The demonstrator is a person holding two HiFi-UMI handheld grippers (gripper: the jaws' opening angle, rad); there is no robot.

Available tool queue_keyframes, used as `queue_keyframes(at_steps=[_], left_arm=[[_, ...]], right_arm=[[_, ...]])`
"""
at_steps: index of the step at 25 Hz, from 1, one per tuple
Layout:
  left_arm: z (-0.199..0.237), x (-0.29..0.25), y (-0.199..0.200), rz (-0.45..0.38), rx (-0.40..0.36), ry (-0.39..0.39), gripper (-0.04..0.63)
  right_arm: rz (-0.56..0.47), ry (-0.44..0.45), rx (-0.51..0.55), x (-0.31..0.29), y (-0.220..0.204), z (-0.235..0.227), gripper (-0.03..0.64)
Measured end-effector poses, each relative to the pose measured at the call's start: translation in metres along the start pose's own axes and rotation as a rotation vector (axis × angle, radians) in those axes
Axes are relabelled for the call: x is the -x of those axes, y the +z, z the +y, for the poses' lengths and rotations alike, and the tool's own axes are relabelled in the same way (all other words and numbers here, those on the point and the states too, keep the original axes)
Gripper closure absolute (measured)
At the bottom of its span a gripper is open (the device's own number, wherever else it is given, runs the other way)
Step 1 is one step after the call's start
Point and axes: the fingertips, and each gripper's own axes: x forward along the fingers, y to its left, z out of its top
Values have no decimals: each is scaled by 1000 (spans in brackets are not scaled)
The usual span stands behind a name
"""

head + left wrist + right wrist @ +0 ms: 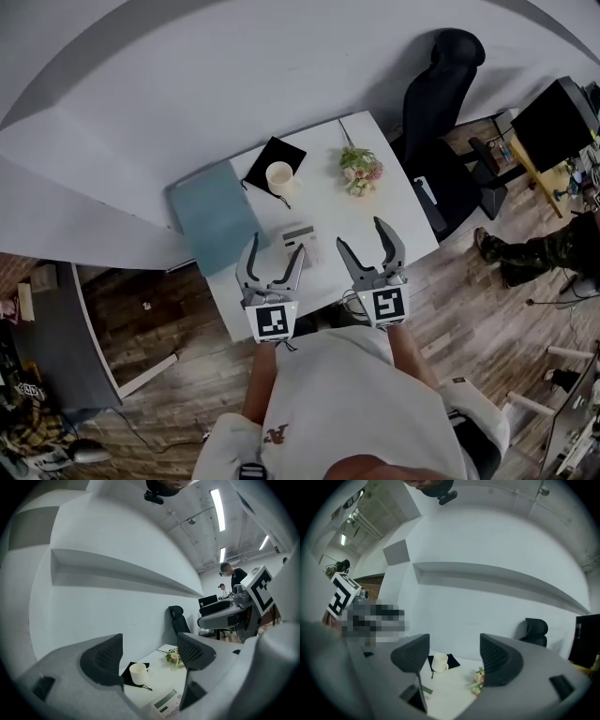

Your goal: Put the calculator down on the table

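The calculator (302, 247) is seen lying flat on the white tabletop (403, 211), near its front edge and between the two tools, so the putting down is judged done; the left tool (277, 244) and the right tool (359, 232) are each spread open with nothing gripped. The calculator's long axis is laid roughly from the near edge towards the far edge; the display is at the far end and the keys at the near end.

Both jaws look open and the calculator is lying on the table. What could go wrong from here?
1. The calculator lies close between the open left gripper and right gripper. A careless sideways swing could nudge it askew.
2. The white cup stands just beyond it on a black pouch. Reaching forward might tip it over.
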Motion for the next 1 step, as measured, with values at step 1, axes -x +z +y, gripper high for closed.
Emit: queue_keyframes(at_steps=[1], left_arm=[[4,-1,-1,1,0,-7,222]], right_arm=[[4,-10,0,-1,0,2,295]])
